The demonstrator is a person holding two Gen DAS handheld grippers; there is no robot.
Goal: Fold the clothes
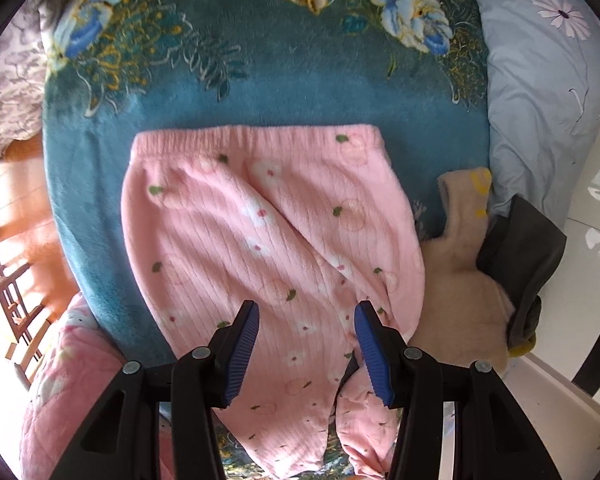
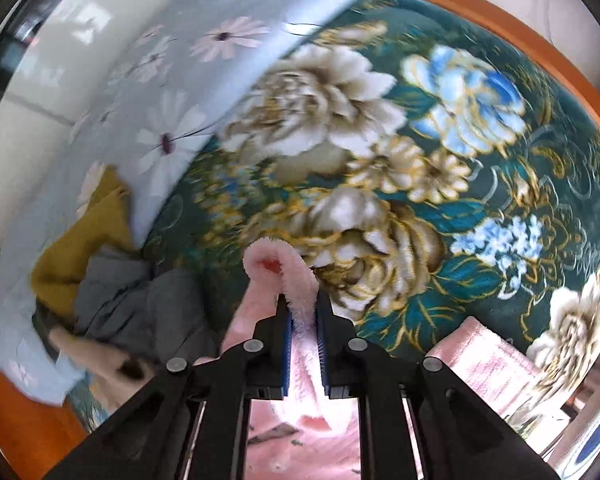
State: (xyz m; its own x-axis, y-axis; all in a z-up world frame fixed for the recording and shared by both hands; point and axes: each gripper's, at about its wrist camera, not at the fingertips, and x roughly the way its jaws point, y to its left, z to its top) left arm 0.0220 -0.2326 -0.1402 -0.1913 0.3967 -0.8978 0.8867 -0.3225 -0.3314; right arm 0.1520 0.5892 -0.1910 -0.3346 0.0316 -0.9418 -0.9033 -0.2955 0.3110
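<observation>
Bed: a teal floral blanket (image 1: 260, 92) spreads ahead of both grippers and carries everything.
Pink trousers (image 1: 260, 220): they lie flat on the blanket directly ahead of the left gripper, waistband farthest away, legs running back beneath its fingers.
Surroundings: a pale blue daisy-print quilt (image 1: 540, 100) lies to the right of the left gripper; a beige fleece garment (image 1: 456, 280) and a dark grey one (image 1: 520, 248) crowd just beside the trousers' right edge.
Left gripper (image 1: 306, 344): jaws wide apart, holding nothing, poised over the legs.
Right gripper (image 2: 302, 320): jaws nearly closed, pinching a fold of pink fleece (image 2: 284, 276), likely a trouser cuff.
Risk: the thin pinch could slip if the leg is dragged across the plush blanket, and a fold swung right might catch the beige garment.
</observation>
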